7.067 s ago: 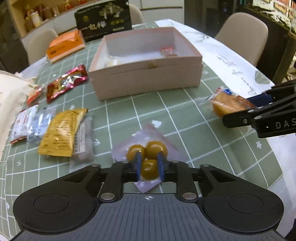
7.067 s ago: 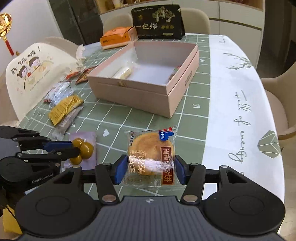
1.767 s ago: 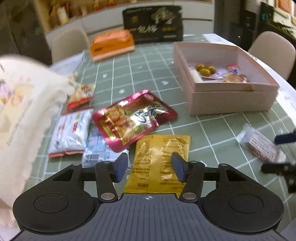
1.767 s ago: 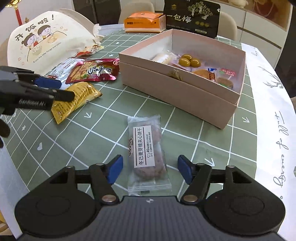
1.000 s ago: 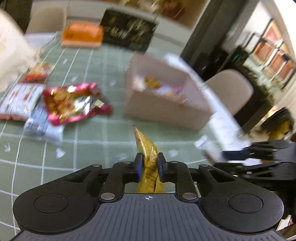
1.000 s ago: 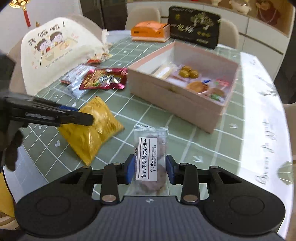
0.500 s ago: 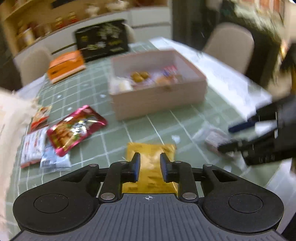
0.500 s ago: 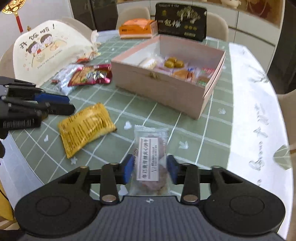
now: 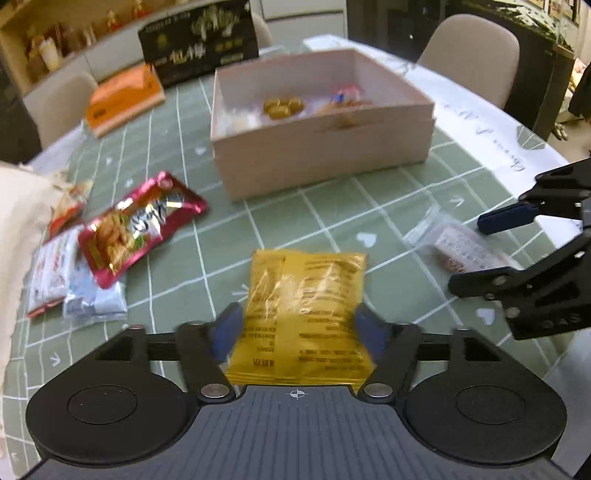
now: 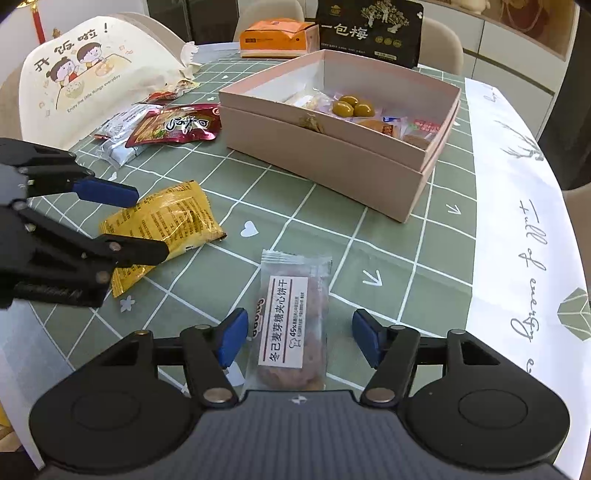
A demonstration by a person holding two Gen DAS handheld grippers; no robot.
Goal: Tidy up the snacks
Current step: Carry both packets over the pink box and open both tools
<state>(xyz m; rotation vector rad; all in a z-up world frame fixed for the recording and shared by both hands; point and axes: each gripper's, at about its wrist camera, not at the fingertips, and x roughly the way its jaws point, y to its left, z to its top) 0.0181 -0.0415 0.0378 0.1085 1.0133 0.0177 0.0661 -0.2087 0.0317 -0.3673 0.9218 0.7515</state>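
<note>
A yellow snack packet [image 9: 304, 306] lies flat on the green checked tablecloth, between the wide-open fingers of my left gripper [image 9: 297, 330]; it also shows in the right wrist view [image 10: 166, 229]. A clear biscuit packet with a white label [image 10: 290, 326] lies on the table between the open fingers of my right gripper [image 10: 299, 334]; it also shows in the left wrist view [image 9: 458, 249]. The pink box [image 9: 325, 147] stands beyond, open, holding green olives [image 10: 352, 107] and several wrapped snacks.
A red foil packet [image 9: 136, 229] and white and silver packets [image 9: 70, 280] lie to the left, by a cream bag [image 10: 92, 74]. An orange box [image 10: 275, 38] and a black box [image 10: 369, 29] stand behind. The table edge is near on the right.
Both grippers have opened. The yellow packet and the biscuit packet, held a moment ago, now lie loose on the table between the fingers.
</note>
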